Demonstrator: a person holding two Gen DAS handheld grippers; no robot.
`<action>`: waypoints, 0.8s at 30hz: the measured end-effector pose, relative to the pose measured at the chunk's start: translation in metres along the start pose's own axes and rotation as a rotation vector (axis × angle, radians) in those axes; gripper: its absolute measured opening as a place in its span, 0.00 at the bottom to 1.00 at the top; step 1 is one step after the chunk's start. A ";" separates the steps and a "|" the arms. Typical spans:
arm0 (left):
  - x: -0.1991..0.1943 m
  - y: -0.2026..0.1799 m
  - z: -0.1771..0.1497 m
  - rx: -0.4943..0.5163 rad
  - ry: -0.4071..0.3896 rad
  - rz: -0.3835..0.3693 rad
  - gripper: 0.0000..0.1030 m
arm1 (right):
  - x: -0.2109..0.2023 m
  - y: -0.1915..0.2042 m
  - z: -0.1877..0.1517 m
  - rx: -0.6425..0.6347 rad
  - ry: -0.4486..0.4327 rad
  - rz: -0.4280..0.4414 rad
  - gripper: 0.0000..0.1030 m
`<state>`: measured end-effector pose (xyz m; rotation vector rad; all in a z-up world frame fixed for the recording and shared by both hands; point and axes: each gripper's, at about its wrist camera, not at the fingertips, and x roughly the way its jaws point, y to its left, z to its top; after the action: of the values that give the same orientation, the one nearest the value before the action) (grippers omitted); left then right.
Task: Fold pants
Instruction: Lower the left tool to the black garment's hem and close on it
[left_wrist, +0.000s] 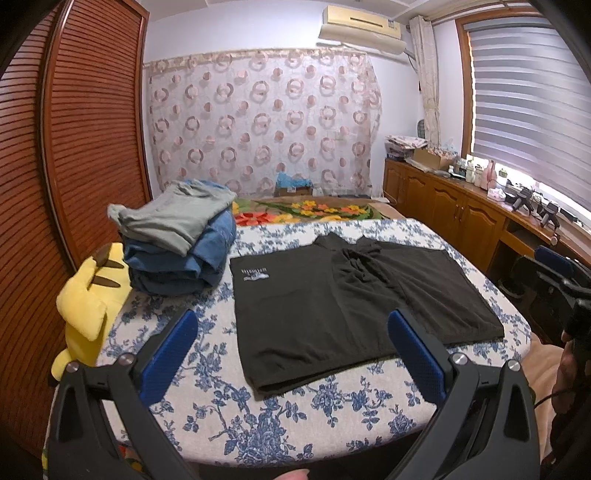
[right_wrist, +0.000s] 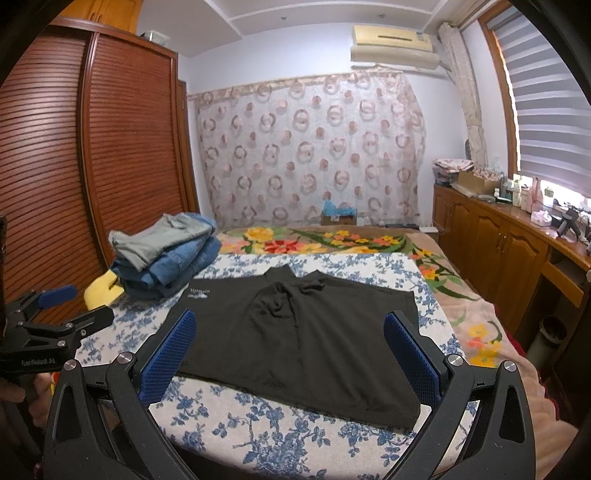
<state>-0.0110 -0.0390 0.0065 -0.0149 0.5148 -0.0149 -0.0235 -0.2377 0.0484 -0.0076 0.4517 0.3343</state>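
Observation:
Black shorts (left_wrist: 351, 306) lie flat on the blue-flowered cloth (left_wrist: 295, 417), waistband bunched at the far middle, a small white logo at the far left corner. They also show in the right wrist view (right_wrist: 303, 339). My left gripper (left_wrist: 293, 343) is open and empty, held above the near edge of the shorts. My right gripper (right_wrist: 290, 343) is open and empty, held above the shorts' near edge. The left gripper also shows at the left of the right wrist view (right_wrist: 77, 306), and the right gripper at the right edge of the left wrist view (left_wrist: 565, 280).
A pile of folded jeans and a grey garment (left_wrist: 177, 243) sits at the far left, beside a yellow plush toy (left_wrist: 88, 306). A flowered blanket (right_wrist: 332, 240) covers the bed beyond. A wooden wardrobe (left_wrist: 74, 147) stands left, a wooden counter (left_wrist: 461, 206) right.

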 end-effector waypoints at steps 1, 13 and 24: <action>0.001 -0.001 -0.002 0.001 0.009 -0.001 1.00 | 0.001 -0.001 0.001 0.004 0.011 0.001 1.00; 0.033 0.017 -0.023 -0.015 0.104 0.002 1.00 | 0.019 -0.039 -0.007 0.028 0.070 -0.027 1.00; 0.062 0.045 -0.043 -0.041 0.193 0.009 1.00 | 0.043 -0.065 -0.036 0.032 0.148 -0.057 1.00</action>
<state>0.0219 0.0040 -0.0620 -0.0518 0.7084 0.0028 0.0178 -0.2884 -0.0068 -0.0136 0.6022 0.2717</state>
